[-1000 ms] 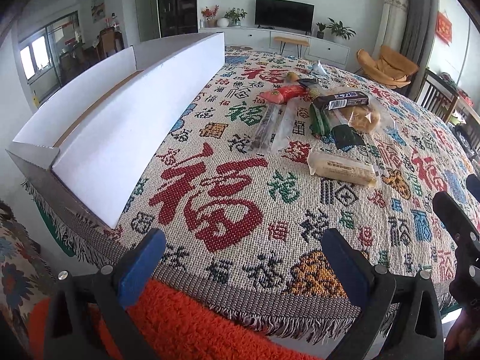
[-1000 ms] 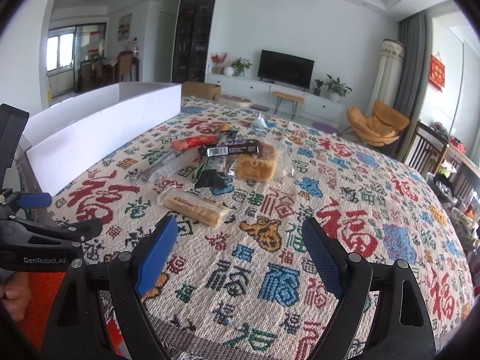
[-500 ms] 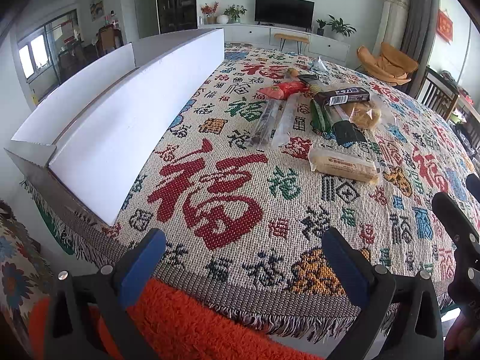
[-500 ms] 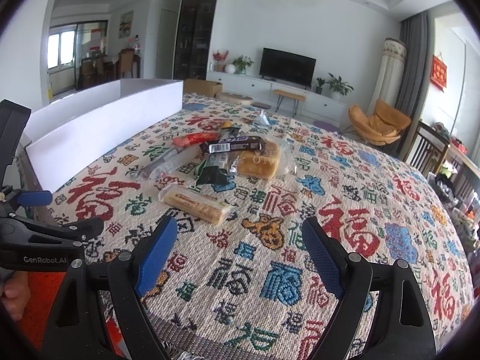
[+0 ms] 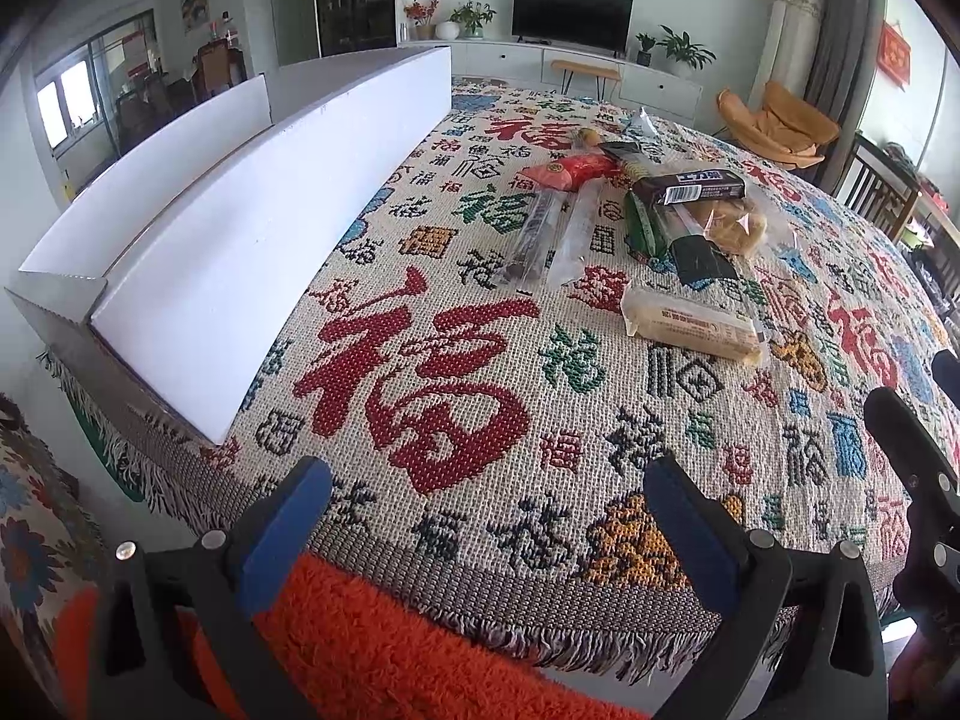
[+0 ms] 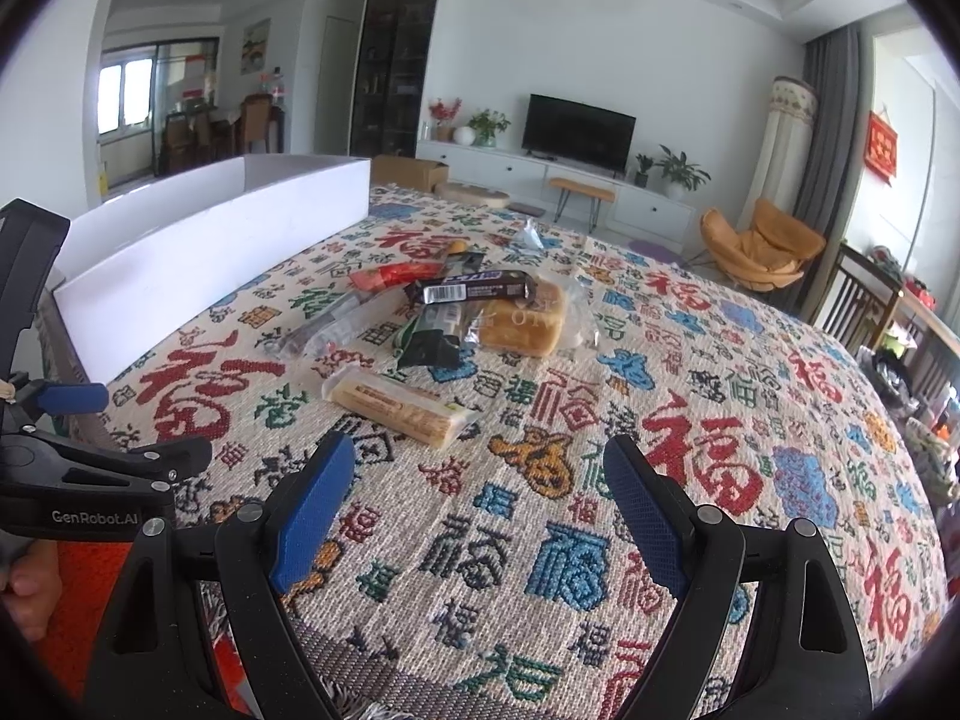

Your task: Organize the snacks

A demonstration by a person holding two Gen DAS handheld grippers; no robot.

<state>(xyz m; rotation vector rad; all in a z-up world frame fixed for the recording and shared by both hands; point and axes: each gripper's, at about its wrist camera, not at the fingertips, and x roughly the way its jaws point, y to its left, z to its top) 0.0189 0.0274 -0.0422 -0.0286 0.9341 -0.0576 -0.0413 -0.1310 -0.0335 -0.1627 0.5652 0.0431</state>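
Both grippers have crept slightly nearer the woven tablecloth (image 6: 690, 360), little else changing. Snacks stay piled mid-table right of the long white box (image 5: 252, 228), the beige cracker pack (image 6: 399, 408) nearest; left gripper (image 5: 486, 528) and right gripper (image 6: 480, 516) gape wide, empty.

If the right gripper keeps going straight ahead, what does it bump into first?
Probably the tan wafer pack, lying just ahead of the open right gripper and a little left of its line. Depth is unclear, so it might skim the cloth first.
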